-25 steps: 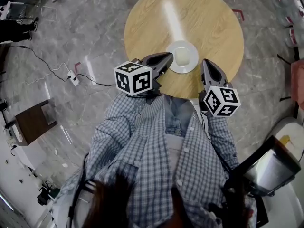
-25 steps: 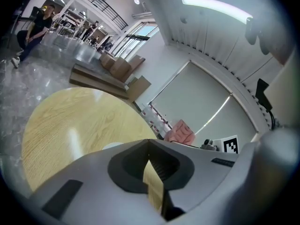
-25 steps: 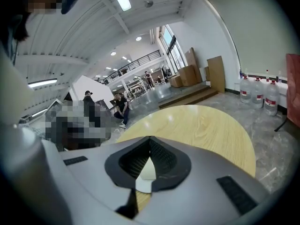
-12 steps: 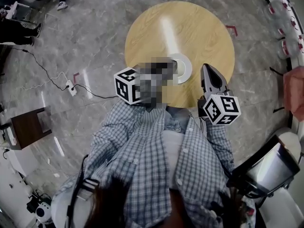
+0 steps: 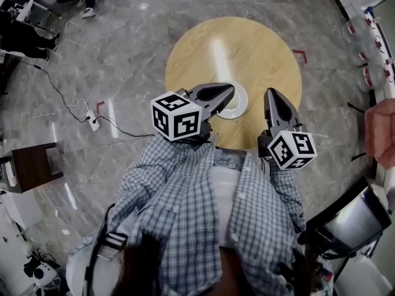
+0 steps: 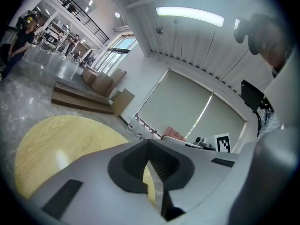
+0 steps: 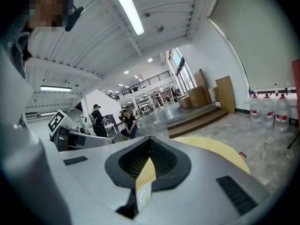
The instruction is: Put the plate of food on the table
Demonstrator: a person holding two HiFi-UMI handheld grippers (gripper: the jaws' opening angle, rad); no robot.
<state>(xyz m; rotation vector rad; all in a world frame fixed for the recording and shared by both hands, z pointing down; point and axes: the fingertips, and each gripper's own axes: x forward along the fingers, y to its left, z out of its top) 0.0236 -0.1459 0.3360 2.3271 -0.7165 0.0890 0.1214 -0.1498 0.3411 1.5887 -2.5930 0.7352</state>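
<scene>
A white plate [image 5: 237, 103] with pale food rests on the round wooden table [image 5: 247, 48], near its front edge. My left gripper [image 5: 229, 90] hangs above the plate's left side and hides part of it. Its jaws are shut with nothing between them, as the left gripper view [image 6: 149, 143] also shows. My right gripper [image 5: 273, 94] hovers to the right of the plate, over the table's edge. It too is shut and empty [image 7: 150, 140]. Neither gripper touches the plate. Behind the jaws lies the tabletop [image 6: 56, 144] [image 7: 215, 149].
Grey marble floor surrounds the table. A cable with a power strip [image 5: 94, 119] lies to the left, and a dark low stand [image 5: 29, 166] farther left. Water jugs [image 5: 370, 73] line the right wall. A chair with a screen [image 5: 349, 217] stands at the lower right. People stand far off [image 7: 126, 121].
Both grippers have risen off the table, shut and empty. The plate has stayed on the tabletop, which now looks smaller and farther below.
</scene>
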